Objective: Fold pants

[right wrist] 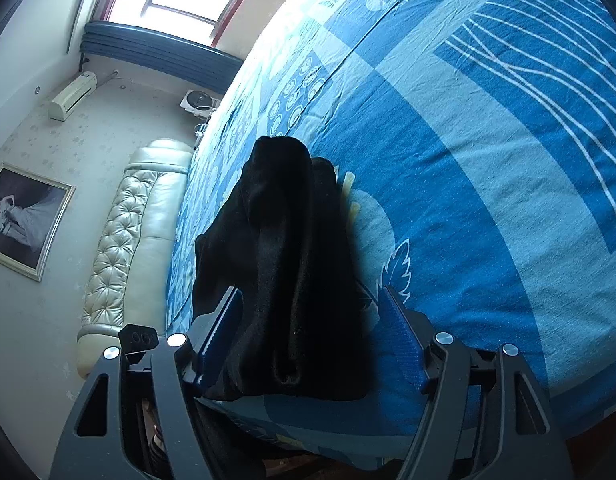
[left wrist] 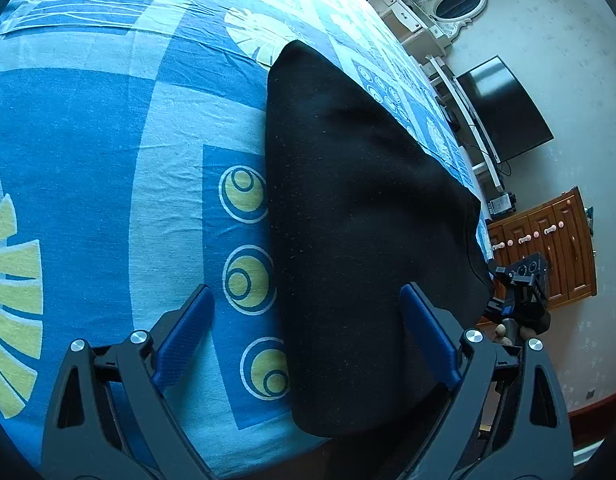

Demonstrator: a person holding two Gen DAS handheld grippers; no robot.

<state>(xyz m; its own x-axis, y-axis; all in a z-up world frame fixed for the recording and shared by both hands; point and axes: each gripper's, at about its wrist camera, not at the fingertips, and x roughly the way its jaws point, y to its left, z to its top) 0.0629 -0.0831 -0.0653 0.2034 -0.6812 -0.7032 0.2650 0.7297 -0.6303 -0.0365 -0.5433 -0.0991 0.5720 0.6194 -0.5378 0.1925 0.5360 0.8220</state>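
Pants [right wrist: 284, 264], black and unlabelled, lie between both gaping, empty grippers, left gripper [left wrist: 308, 332] and right gripper [right wrist: 312, 332].

My left tongs [left wrist: 308, 332] stand open above the bed [left wrist: 108, 140], the black pants [left wrist: 356, 208] lying flat on its blue patterned sheet, their near edge between my blue pads [left wrist: 184, 336].

A home bedroom: patterned bed [right wrist: 488, 160], tufted headboard [right wrist: 124, 240], wall television [left wrist: 504, 108], wooden dresser [left wrist: 548, 248], framed photo [right wrist: 24, 220].
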